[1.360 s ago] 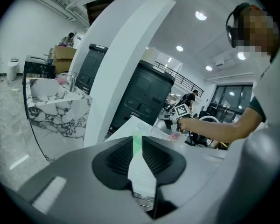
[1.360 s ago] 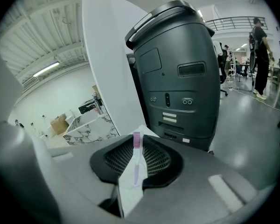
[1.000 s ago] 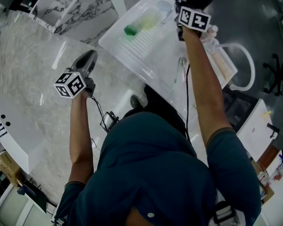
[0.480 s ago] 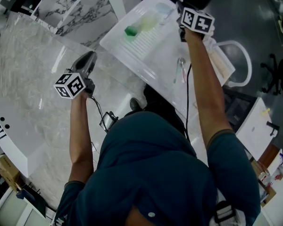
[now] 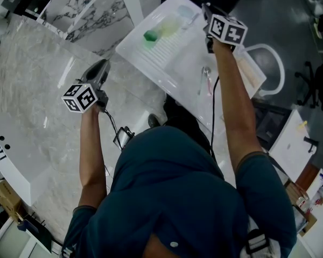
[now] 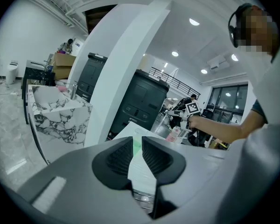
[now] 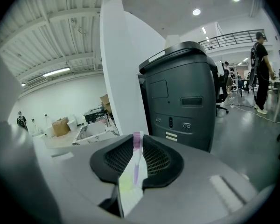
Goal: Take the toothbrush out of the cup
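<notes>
Toothbrush [image 7: 136,171] is pinched in right gripper [image 7: 136,146]; hold firm, lift straight above tray's [image 5: 172,58] far corner. Left gripper [image 6: 137,146] slightly spread, empty.

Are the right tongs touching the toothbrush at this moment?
Touching. The right gripper view shows the toothbrush pinched between the pads of the right tongs, its pink head sticking out past them.
</notes>
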